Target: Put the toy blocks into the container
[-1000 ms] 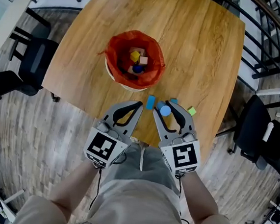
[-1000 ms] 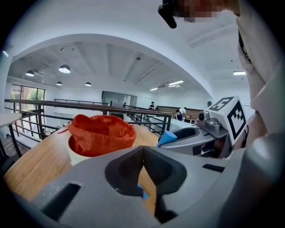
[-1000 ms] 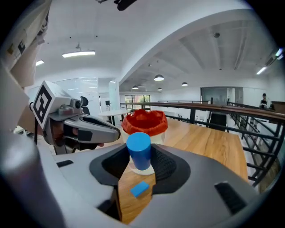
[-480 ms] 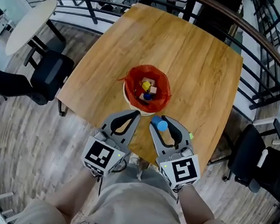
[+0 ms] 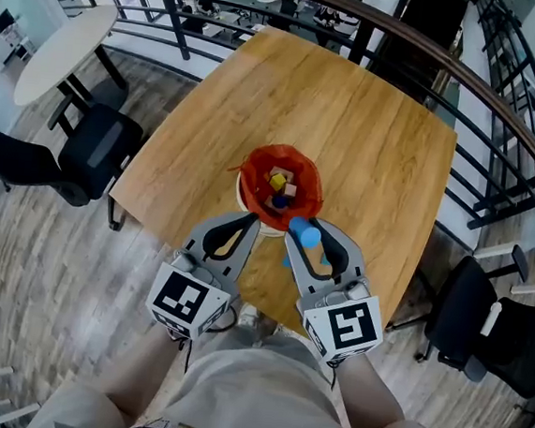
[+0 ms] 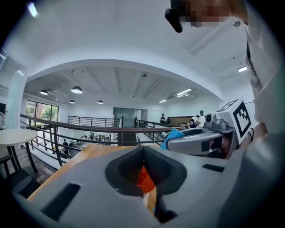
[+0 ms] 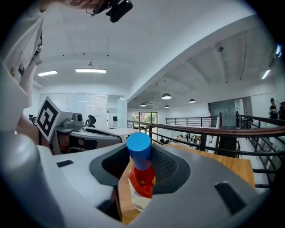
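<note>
The container [image 5: 279, 193] is a white tub lined with a red bag, standing mid-table with several coloured blocks inside. My right gripper [image 5: 305, 231] is shut on a blue cylinder block [image 5: 307, 235], held high over the table's near side just in front of the container. In the right gripper view the cylinder [image 7: 139, 150] stands upright between the jaws, with the red-lined container [image 7: 141, 182] below and beyond it. My left gripper [image 5: 251, 220] hangs beside the right one, jaws together and holding nothing. A bit of another blue block [image 5: 286, 259] shows on the table under the grippers.
The wooden table [image 5: 368, 143] has a black railing [image 5: 503, 109] behind it and to the right. Black chairs stand at the left [image 5: 95, 149] and right [image 5: 482, 333]. A round white table [image 5: 62, 47] is at the far left.
Both grippers have risen well above the table, which now looks smaller and farther below. The blue cylinder stays in the right gripper. The left gripper's jaws stay together.
</note>
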`<state>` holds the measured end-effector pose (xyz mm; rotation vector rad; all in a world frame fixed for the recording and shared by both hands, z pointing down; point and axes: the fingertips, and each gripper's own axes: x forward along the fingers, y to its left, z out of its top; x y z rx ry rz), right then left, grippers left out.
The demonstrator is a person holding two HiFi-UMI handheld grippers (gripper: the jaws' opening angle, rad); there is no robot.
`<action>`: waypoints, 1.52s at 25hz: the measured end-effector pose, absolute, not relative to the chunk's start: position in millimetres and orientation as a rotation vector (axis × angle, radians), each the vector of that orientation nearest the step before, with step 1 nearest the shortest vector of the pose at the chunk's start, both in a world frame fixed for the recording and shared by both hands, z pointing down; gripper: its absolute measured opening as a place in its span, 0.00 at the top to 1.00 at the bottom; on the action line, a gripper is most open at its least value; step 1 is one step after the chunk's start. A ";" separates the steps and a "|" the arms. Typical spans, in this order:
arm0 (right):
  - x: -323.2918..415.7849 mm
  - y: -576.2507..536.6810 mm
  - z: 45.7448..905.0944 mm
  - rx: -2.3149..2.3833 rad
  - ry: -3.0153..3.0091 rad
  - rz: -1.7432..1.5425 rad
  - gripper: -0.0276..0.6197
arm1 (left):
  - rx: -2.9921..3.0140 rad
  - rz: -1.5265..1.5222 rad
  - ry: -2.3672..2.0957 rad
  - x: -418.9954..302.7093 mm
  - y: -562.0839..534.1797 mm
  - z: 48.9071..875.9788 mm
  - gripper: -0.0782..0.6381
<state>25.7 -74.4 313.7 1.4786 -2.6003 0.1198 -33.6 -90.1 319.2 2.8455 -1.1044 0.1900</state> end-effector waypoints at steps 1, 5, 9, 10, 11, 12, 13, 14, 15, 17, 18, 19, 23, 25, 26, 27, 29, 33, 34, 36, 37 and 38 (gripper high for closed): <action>26.2 -77.5 311.8 1.482 -2.599 0.111 0.72 | 2.845 0.190 -1.108 -34.4 -93.0 318.6 0.87; 28.0 -93.2 304.7 1.486 -2.594 0.072 0.72 | 2.842 0.182 -1.138 -39.0 -108.1 314.0 0.87; 28.3 -112.4 300.6 1.485 -2.586 0.043 0.72 | 2.841 0.196 -1.166 -41.4 -127.8 311.4 0.87; 27.3 -117.4 300.4 1.482 -2.582 0.037 0.72 | 2.842 0.205 -1.171 -41.5 -132.8 311.6 0.87; 25.7 -122.2 300.7 1.477 -2.579 0.031 0.72 | 2.843 0.212 -1.174 -41.6 -137.4 312.2 0.87; 23.9 -126.7 301.4 1.472 -2.576 0.026 0.72 | 2.843 0.218 -1.175 -41.6 -141.5 313.0 0.87; 22.1 -131.1 302.7 1.467 -2.573 0.022 0.72 | 2.843 0.222 -1.175 -41.3 -145.1 314.1 0.87; 20.6 -135.4 304.5 1.465 -2.569 0.021 0.72 | 2.844 0.225 -1.174 -40.7 -148.3 315.5 0.87; 19.4 -139.6 306.7 1.464 -2.565 0.022 0.72 | 2.843 0.228 -1.172 -39.6 -151.3 317.3 0.87; 18.1 -147.6 311.5 1.455 -2.558 0.022 0.72 | 2.841 0.234 -1.169 -36.6 -157.1 321.6 0.87; 18.0 -151.4 314.5 1.452 -2.553 0.025 0.72 | 2.840 0.239 -1.170 -35.2 -159.8 324.3 0.87; 18.0 -155.2 318.1 1.449 -2.546 0.030 0.72 | 2.839 0.245 -1.172 -34.5 -162.7 327.3 0.87; 16.0 -172.4 336.2 1.428 -2.508 0.058 0.72 | 2.816 0.276 -1.164 -35.9 -175.5 344.1 0.87; 15.1 -179.0 347.1 1.414 -2.488 0.078 0.72 | 2.801 0.298 -1.156 -37.3 -180.6 354.4 0.87; 14.8 -181.4 352.8 1.405 -2.477 0.089 0.72 | 2.794 0.310 -1.152 -37.9 -182.5 359.5 0.87; 14.4 -183.5 358.6 1.395 -2.468 0.101 0.72 | 2.787 0.319 -1.149 -38.2 -184.2 364.2 0.87; 13.5 -187.7 369.4 1.375 -2.451 0.120 0.72 | 2.774 0.332 -1.144 -38.3 -187.5 372.2 0.87; 11.7 -194.0 388.4 1.332 -2.418 0.156 0.72 | 2.751 0.340 -1.136 -37.7 -192.3 383.4 0.87; 10.9 -195.0 393.0 1.320 -2.409 0.165 0.72 | 2.746 0.341 -1.135 -37.7 -192.9 385.9 0.87; 8.7 -197.0 402.2 1.295 -2.389 0.185 0.72 | 2.736 0.345 -1.131 -38.7 -193.8 391.3 0.87; 7.5 -197.6 406.8 1.281 -2.377 0.197 0.72 | 2.731 0.347 -1.129 -39.3 -194.0 393.9 0.87; 6.4 -197.9 411.4 1.265 -2.364 0.213 0.72 | 2.727 0.347 -1.127 -39.9 -194.1 396.3 0.87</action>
